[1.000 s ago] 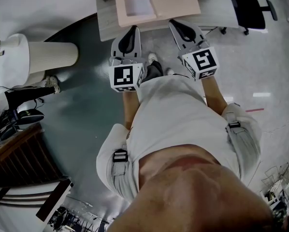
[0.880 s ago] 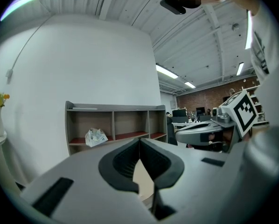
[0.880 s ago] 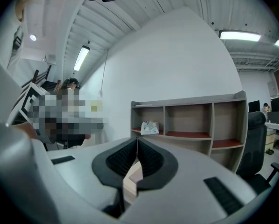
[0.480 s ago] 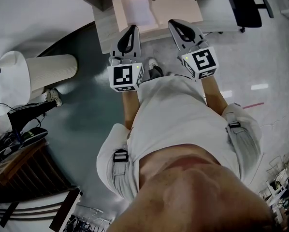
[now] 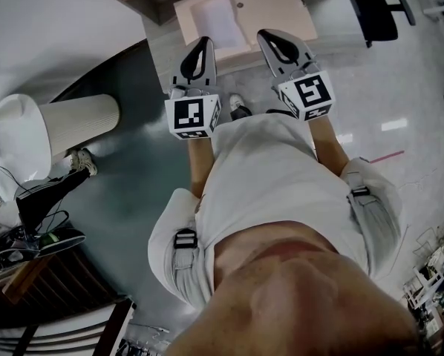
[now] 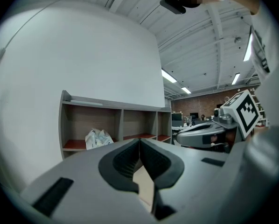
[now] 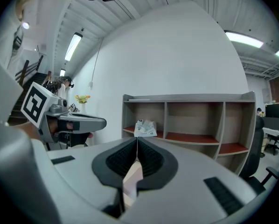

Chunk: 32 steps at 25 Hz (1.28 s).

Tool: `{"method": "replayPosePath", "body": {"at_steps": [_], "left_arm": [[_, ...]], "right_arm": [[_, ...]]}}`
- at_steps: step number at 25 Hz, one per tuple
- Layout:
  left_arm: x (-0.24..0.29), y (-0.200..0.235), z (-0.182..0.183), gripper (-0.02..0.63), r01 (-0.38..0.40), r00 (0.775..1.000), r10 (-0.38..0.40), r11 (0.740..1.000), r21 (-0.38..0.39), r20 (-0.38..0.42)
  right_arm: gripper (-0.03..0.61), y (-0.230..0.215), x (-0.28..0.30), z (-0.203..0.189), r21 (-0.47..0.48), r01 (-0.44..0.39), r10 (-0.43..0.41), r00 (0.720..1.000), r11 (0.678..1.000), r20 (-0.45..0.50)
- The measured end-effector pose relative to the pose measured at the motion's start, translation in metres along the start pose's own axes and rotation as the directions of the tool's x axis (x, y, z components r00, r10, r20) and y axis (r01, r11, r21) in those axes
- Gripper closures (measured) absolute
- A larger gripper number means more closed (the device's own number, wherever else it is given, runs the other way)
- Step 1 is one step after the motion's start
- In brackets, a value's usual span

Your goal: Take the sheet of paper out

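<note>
Two grippers, left (image 5: 203, 44) and right (image 5: 268, 37), are both staying closed on nothing and pointing at one desk (image 5: 157, 49). One white sheet of paper (image 5: 220, 19) is lying inside one open tan folder (image 5: 275, 4), whose far edge is hard to make out.

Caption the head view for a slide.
Both shut, the left gripper and right gripper point toward an open case holding a white sheet.
</note>
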<state>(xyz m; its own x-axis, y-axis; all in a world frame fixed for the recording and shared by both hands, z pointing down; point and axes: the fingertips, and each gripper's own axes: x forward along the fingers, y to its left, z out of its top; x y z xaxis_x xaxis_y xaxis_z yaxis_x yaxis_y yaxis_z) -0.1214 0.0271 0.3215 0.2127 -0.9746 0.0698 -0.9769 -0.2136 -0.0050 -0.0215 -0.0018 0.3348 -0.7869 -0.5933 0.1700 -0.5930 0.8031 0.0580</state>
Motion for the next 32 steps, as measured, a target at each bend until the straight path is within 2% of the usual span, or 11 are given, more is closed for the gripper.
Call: {"method": "replayPosePath", "body": {"at_steps": [7,16,23,32], "left_arm": [[0.006,0.032,-0.011,0.591,0.015,1.0,-0.015,1.0,-0.013,-0.011],[0.018,0.049,-0.012,0.591,0.021,1.0,-0.022,1.0,-0.009,-0.022],[0.039,0.056,-0.006,0.591,0.01,0.999,-0.009,1.0,0.006,-0.038],[0.09,0.07,-0.013,0.591,-0.02,0.998,0.023,0.999,0.046,-0.054]], "right_arm": [[0.557,0.01,0.03,0.0,0.01,0.02,-0.02,1.0,1.0,-0.004],[0.557,0.007,0.052,0.002,0.028,0.023,-0.023,1.0,0.999,-0.008],[0.557,-0.011,0.068,0.009,0.05,0.003,-0.004,1.0,0.999,0.012],[0.557,-0.055,0.108,-0.003,0.088,-0.045,0.044,0.999,0.995,0.011]]}}
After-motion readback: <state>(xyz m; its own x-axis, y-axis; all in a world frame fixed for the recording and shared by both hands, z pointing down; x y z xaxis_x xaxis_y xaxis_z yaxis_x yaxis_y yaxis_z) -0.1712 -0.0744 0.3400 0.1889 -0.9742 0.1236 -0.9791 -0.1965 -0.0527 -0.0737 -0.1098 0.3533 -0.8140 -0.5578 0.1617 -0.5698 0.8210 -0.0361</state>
